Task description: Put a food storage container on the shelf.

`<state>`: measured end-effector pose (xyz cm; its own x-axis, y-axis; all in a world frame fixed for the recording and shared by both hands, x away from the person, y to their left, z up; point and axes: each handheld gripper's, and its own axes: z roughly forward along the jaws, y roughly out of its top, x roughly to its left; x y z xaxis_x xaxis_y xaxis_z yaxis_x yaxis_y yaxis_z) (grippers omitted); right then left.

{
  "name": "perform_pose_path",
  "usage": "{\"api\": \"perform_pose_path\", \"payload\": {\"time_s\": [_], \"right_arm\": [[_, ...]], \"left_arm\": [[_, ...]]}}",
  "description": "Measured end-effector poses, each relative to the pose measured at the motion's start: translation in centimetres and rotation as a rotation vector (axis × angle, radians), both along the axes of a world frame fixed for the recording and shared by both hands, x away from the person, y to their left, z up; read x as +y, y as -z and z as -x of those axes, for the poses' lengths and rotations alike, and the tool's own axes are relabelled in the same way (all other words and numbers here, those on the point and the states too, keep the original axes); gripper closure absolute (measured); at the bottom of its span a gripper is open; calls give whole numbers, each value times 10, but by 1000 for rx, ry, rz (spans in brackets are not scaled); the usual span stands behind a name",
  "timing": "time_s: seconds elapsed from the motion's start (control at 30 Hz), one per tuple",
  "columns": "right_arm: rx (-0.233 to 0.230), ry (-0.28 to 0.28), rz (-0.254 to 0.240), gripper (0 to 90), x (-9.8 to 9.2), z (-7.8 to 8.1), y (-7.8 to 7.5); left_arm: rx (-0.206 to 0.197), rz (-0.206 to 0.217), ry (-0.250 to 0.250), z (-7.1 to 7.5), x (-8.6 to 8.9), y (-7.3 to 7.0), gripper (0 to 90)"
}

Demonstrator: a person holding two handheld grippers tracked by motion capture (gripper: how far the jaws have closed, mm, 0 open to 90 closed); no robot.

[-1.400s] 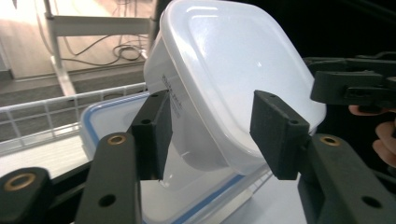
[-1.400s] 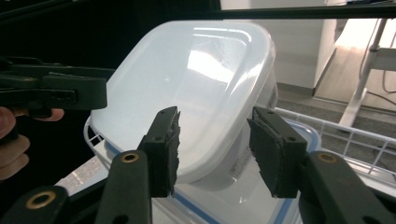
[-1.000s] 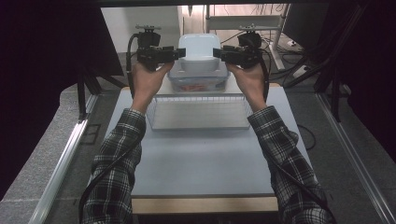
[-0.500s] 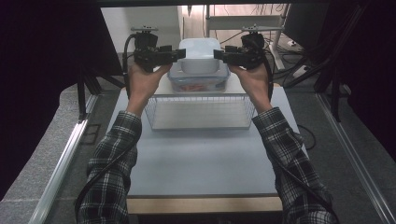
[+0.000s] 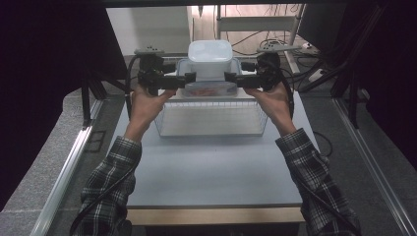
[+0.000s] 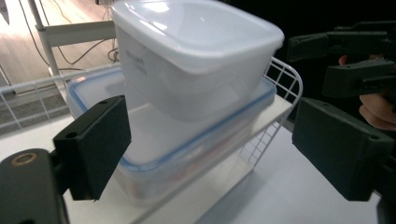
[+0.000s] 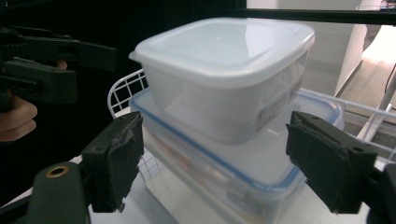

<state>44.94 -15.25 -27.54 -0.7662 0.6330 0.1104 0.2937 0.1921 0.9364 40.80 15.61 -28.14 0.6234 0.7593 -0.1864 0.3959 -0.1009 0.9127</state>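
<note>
Tub [image 5: 210,58], white-lidded and translucent, sits on the blue-rimmed box [image 5: 209,88], which rests on a white shelf at the far end of the wire basket [image 5: 211,118] on the table [image 5: 206,172]. Left gripper [image 5: 189,77] and right gripper [image 5: 231,77] flank the stack at the level where tub meets box. Both sets of jaws have just been opening and now stand wide. In the left gripper view the pads [image 6: 93,144] straddle the box's near corner without pressing on it, and in the right gripper view the pads [image 7: 114,158] likewise stand clear of the box [image 7: 224,177] and the tub [image 7: 224,70]. Neither gripper holds anything.

The main risk seems to be the stack itself. The tub appears to rest loose on the box lid, so a jaw brushing it as the hands draw away could slide it off, or tip it over the basket's far edge. The box also sits near the shelf's edge in the left gripper view, so a nudge from a pad could push it askew. Trailing cables could snag the wire rim.
</note>
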Motion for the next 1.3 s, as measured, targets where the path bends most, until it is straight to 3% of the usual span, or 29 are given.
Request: {"api": "perform_pose_path", "payload": {"time_s": [0.3,0.57,0.93,1.3], "right_arm": [[-9,-15,20,151,-10,21,20],[-3,-33,41,123,-15,38,36],[21,-56,84,70,-16,55,67],[48,-83,106,27,-25,70,96]], "left_arm": [[-2,-62,52,24,-7,26,63],[12,-64,86,40,-5,56,55],[37,-62,89,59,2,94,42],[23,-115,91,83,-1,128,37]]}}
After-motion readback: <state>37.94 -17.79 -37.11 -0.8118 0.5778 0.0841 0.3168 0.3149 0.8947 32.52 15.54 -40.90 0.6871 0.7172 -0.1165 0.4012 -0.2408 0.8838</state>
